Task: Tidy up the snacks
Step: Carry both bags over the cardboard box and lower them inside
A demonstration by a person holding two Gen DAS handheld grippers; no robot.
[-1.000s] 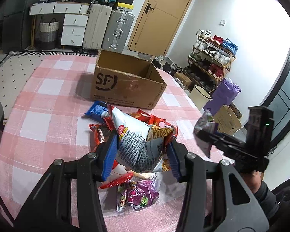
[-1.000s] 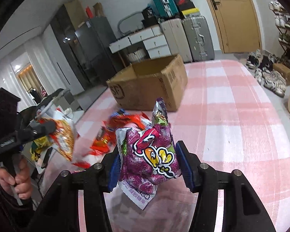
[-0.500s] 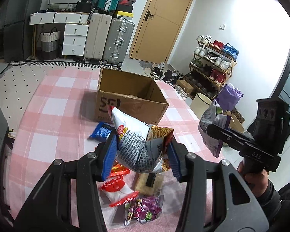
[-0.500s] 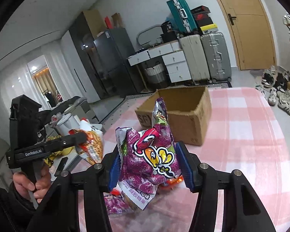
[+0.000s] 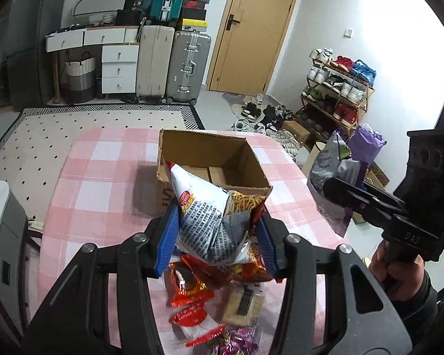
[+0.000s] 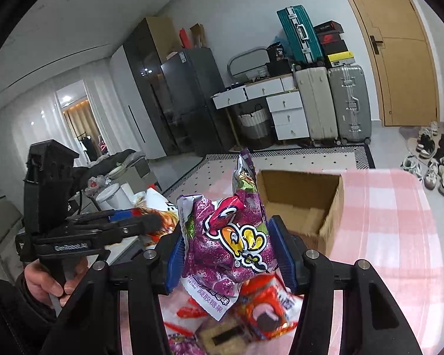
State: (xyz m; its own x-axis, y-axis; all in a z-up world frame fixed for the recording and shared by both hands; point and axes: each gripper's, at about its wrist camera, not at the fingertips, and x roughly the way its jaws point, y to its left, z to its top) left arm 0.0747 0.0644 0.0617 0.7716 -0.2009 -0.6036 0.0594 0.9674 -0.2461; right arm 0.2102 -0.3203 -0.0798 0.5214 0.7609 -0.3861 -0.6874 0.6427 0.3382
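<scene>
My left gripper [image 5: 216, 238] clamps a white chip bag [image 5: 210, 222]; my right gripper [image 6: 231, 254] clamps a purple candy bag [image 6: 231, 236]. Open box [image 5: 222, 162] sits beyond, loose snacks [image 5: 198, 304] near.

In the left wrist view the chip bag [image 5: 213, 224] hides the near wall of the cardboard box [image 5: 245, 159] and the top of the snack pile [image 5: 210, 304] at 6 o'clock. The purple packet [image 5: 236, 344] there is cut by the bottom edge, its print unreadable. The candy bag [image 5: 330, 174] at 3 o'clock shows only its back. In the right wrist view the pile [image 6: 260, 307] is blurred, and the candy bag [image 6: 231, 239] covers the box's [image 6: 334, 207] near-left corner.
</scene>
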